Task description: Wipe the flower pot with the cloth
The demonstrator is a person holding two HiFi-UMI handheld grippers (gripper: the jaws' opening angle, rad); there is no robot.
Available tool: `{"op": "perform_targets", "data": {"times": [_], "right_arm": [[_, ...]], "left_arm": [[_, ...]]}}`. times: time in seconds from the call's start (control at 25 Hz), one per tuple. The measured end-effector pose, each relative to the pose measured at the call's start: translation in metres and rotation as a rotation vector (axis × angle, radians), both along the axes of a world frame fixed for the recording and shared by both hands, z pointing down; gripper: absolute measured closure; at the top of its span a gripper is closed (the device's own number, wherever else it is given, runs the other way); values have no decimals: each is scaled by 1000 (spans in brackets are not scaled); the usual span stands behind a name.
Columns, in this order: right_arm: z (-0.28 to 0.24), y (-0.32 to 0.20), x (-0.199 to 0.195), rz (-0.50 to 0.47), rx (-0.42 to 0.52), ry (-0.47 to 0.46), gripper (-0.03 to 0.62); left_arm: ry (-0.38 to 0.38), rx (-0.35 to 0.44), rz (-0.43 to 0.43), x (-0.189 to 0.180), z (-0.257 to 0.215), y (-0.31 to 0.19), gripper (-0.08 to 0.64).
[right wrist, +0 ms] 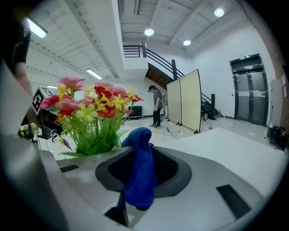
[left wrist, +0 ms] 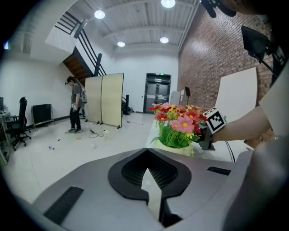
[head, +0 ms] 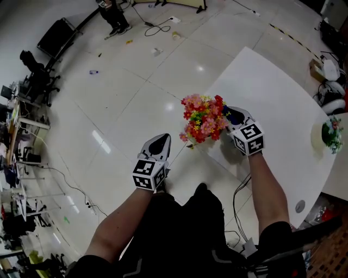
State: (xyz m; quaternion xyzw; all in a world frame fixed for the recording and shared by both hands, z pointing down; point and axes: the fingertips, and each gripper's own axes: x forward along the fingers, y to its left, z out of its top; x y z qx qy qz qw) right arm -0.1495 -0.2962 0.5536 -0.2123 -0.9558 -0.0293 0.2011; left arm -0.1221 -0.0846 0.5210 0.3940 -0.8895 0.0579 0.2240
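Observation:
A cream flower pot [left wrist: 177, 149] full of red, pink and yellow flowers [head: 203, 118] stands on the near left corner of the white table [head: 272, 92]. Just right of the flowers, close against them, my right gripper [head: 234, 117] is shut on a blue cloth [right wrist: 140, 173], which hangs out between its jaws. In the right gripper view the pot is hidden behind the gripper body and only the flowers [right wrist: 92, 113] show. Over the floor to the left of the table, apart from the pot, my left gripper [head: 157, 144] is shut with nothing in it.
A second small pot of flowers [head: 330, 134] stands at the table's far right. A person [head: 113, 13] stands far off on the tiled floor beside folding screens [left wrist: 104, 99]. Cables [head: 157, 24] and small litter lie on the floor, with chairs and desks at the left.

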Motion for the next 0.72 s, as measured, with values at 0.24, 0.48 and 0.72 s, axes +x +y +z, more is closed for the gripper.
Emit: {"op": "perform_targets", "data": {"times": [0.24, 0.48, 0.72], "right_arm": [[3, -4, 38, 34, -26, 22, 495], [4, 0, 77, 106, -41, 41, 495], [-2, 3, 108, 205, -39, 50, 495]], "left_arm": [[0, -8, 46, 3, -2, -15, 560], [0, -2, 98, 15, -13, -24, 560], [15, -2, 139, 16, -17, -25, 560]]}}
